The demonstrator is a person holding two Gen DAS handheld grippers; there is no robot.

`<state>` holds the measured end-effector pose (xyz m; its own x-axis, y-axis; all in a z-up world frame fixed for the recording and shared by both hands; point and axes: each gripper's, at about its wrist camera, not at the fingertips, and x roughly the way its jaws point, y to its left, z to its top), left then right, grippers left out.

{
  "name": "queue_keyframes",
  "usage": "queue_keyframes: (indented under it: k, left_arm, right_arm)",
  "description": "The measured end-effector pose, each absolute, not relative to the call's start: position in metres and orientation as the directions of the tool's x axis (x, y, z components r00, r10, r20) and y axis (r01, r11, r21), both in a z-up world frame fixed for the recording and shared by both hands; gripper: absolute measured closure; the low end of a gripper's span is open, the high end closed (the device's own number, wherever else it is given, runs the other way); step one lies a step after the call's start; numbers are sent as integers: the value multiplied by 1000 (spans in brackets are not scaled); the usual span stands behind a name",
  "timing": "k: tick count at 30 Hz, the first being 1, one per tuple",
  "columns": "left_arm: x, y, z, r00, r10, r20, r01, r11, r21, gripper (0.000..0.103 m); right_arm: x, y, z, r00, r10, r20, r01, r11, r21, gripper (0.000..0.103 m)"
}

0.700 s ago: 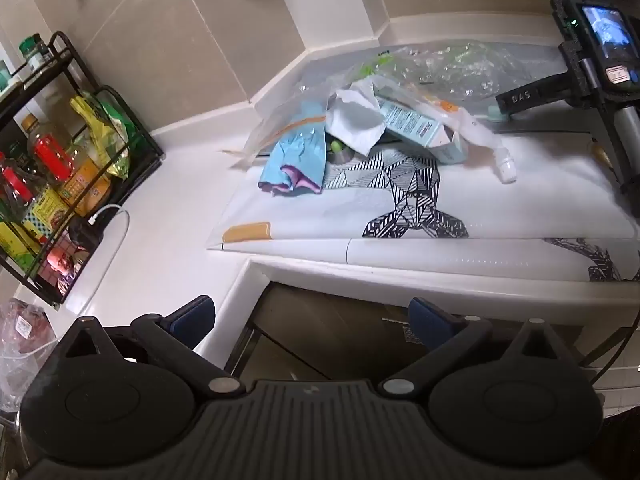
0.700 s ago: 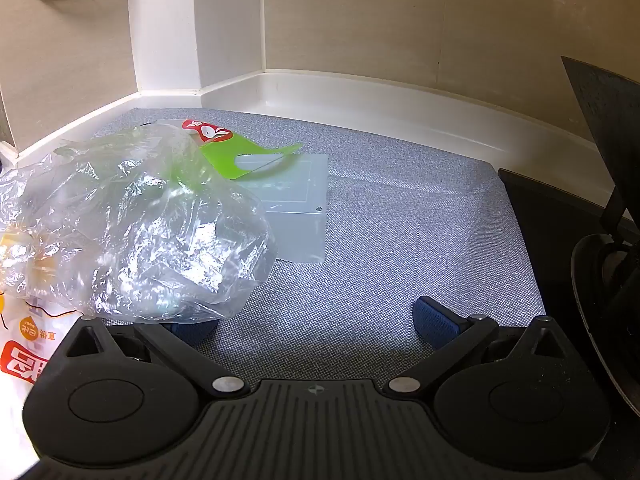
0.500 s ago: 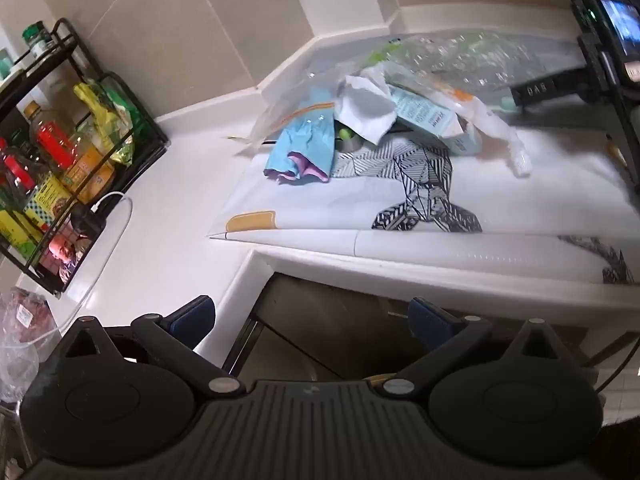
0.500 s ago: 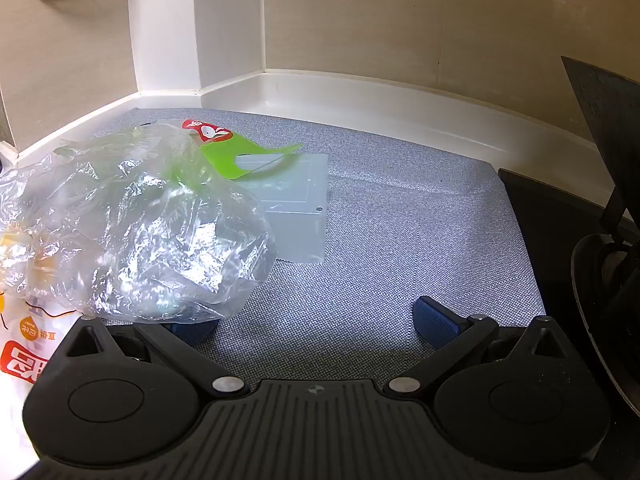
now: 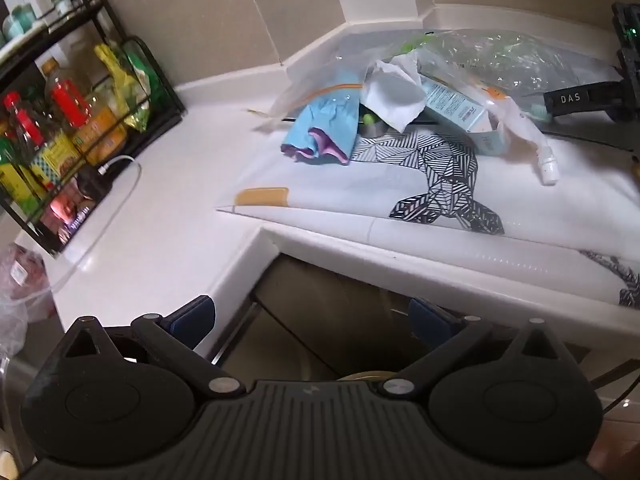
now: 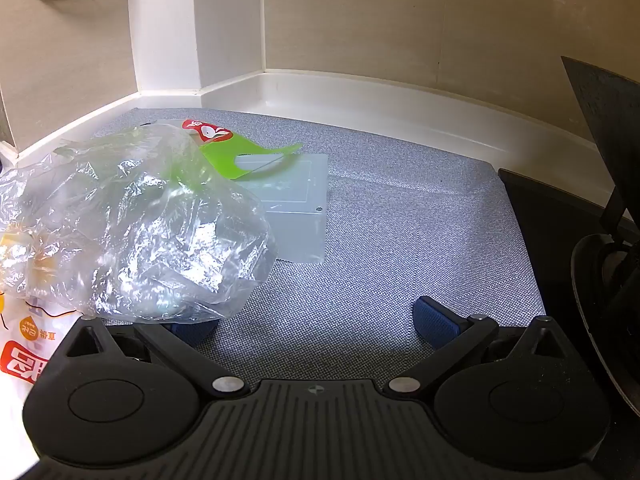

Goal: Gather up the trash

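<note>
Both tongs stand wide apart with nothing between their blue pads. Left tongs [image 5: 312, 320] hang off the front edge of the white counter [image 5: 160, 232], tilted downward over the dark gap below it, well apart from the trash. Up at one o'clock from them, on a white mat [image 5: 520, 208] printed with a black geometric figure, lies the heap of trash: a crumpled light blue wrapper [image 5: 324, 128] with a purple lining at the near left, a scrunched white paper [image 5: 394, 92] just behind it, a pale blue carton [image 5: 460, 110] leaning to its right, and a white tube [image 5: 546, 162] trailing toward three o'clock. Behind them all billows a clear plastic bag [image 5: 500, 58]. At nine o'clock, against the tiled wall, a black wire rack [image 5: 160, 92] carries bottles and packets, and a white cable [image 5: 120, 200] loops across the counter before it.

Right tongs [image 6: 316, 322] hover low over a grey woven mat [image 6: 400, 240]. That same clear plastic bag [image 6: 140, 224] swells at ten o'clock, its lower edge draped over the left pad [image 6: 192, 330], though I cannot tell whether it touches. A green and red card [image 6: 236, 148] peeks out behind the bag, resting on a flat translucent sheet [image 6: 300, 216]. A white printed bag [image 6: 24, 344] shows at nine o'clock. A black stove [image 6: 560, 240] sits at three o'clock.
</note>
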<state>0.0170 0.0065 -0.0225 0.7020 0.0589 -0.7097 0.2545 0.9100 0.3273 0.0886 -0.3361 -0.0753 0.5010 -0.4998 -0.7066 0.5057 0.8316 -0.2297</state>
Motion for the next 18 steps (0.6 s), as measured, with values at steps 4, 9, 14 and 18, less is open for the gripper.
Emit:
queue_keyframes:
  k: [4,9,14,18]
  left_arm:
    - [14,1,-22,702,34,-711,252,922,294,0]
    - [-4,0,-9,727,16,-687,252,924,288,0]
    - [-20,13,1,746,31,-666,218,932,288,0]
    - [-31,24,6,752,43,-658,191,941,280,0]
  right_arm:
    - [89,-336,-75,501,-500,-707,506,832,-230,0]
    - [89,-336,-76,500,-501,-706,507,831,-230,0]
    - [87,-335,-75,499,-503,-706,510,829,-230,0]
    - [87,-335,-75,499,-504,-705,513,828,-229,0]
